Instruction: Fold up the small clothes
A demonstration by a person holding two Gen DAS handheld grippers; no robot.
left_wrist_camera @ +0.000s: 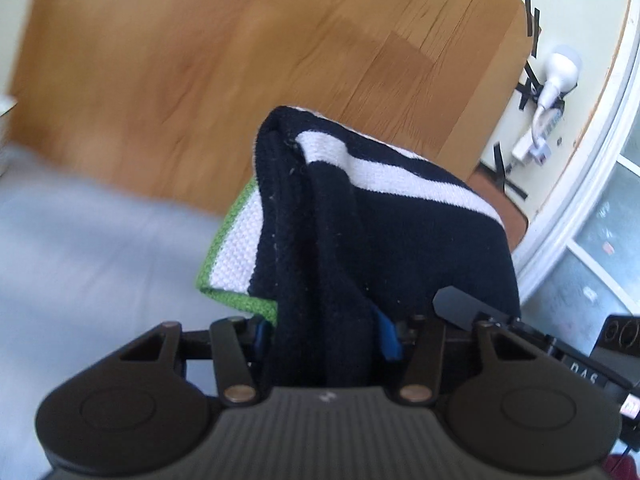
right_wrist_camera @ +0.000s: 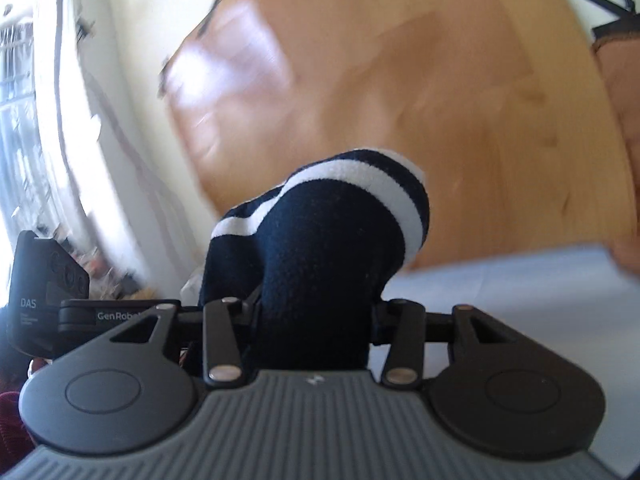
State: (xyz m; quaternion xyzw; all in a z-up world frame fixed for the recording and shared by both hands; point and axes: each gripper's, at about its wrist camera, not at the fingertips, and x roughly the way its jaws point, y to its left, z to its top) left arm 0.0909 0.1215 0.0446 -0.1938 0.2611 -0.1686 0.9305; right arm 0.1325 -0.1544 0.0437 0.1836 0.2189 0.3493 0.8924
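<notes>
A small knitted garment [left_wrist_camera: 360,216], navy with white stripes and a green edge, hangs bunched in front of my left gripper [left_wrist_camera: 324,340], which is shut on its dark fabric. In the right wrist view the same garment [right_wrist_camera: 320,240] drapes over my right gripper [right_wrist_camera: 312,320], which is shut on it too. Both fingertip pairs are hidden by cloth. The garment is lifted above a pale grey surface [left_wrist_camera: 92,248].
A wooden floor [left_wrist_camera: 240,60] lies beyond the grey surface [right_wrist_camera: 520,288]. A white plug and cable taped with black tape [left_wrist_camera: 552,92] sit by the wall on the right. A window frame [left_wrist_camera: 592,200] curves at far right. The other gripper's body [right_wrist_camera: 44,292] shows at left.
</notes>
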